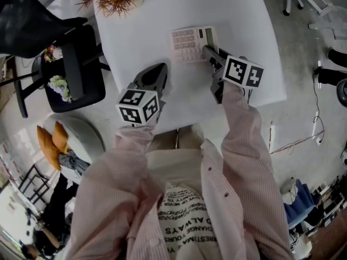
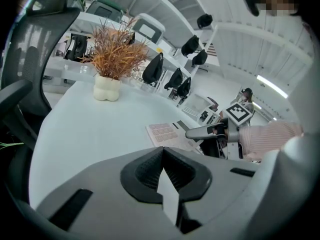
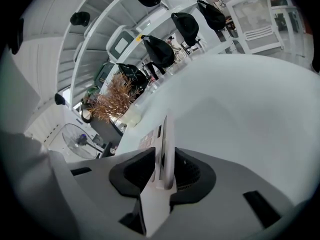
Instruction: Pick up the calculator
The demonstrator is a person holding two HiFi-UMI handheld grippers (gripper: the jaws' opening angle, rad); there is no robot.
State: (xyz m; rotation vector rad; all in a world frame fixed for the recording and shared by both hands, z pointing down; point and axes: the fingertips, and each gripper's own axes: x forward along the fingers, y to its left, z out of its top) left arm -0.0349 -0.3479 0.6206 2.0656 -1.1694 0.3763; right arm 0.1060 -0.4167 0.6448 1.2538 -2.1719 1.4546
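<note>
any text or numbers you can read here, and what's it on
"ALWAYS": on the shirt print, head view.
"CHANGE YOURS": the next line of that print, cut off at the sides by the open overshirt.
Other lines of the shirt print: too small and partly covered to read.
Calculator keys and display: too small to read in any view.
Left marker cube and right marker cube: black-and-white square patterns only, no letters.

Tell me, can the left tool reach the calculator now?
Probably yes: bare table lies between the left tool and the calculator, and the right tool holds only its right side.
</note>
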